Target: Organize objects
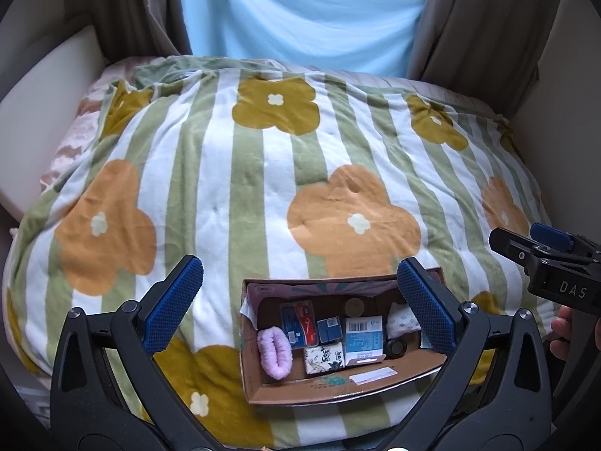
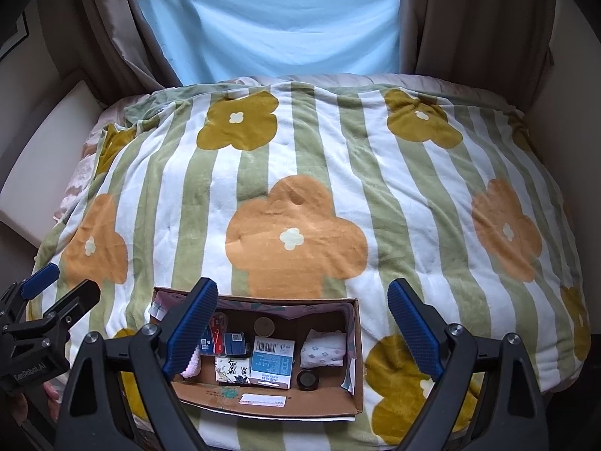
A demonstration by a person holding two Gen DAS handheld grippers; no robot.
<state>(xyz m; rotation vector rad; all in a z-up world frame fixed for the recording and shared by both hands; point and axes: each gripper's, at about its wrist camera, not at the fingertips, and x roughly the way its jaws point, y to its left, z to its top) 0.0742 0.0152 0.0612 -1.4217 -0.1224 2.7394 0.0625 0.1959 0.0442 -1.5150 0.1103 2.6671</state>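
An open cardboard box sits on the near edge of the bed; it also shows in the right wrist view. It holds a pink fluffy scrunchie, a blue-and-white carton, a floral packet, a red-and-blue pack, a small blue box, a round black lid, a patterned white pouch and a tan disc. My left gripper is open and empty above the box. My right gripper is open and empty above it too.
A green-striped blanket with orange and mustard flowers covers the bed. Brown curtains flank a blue window blind behind it. A cream wall panel runs along the left side.
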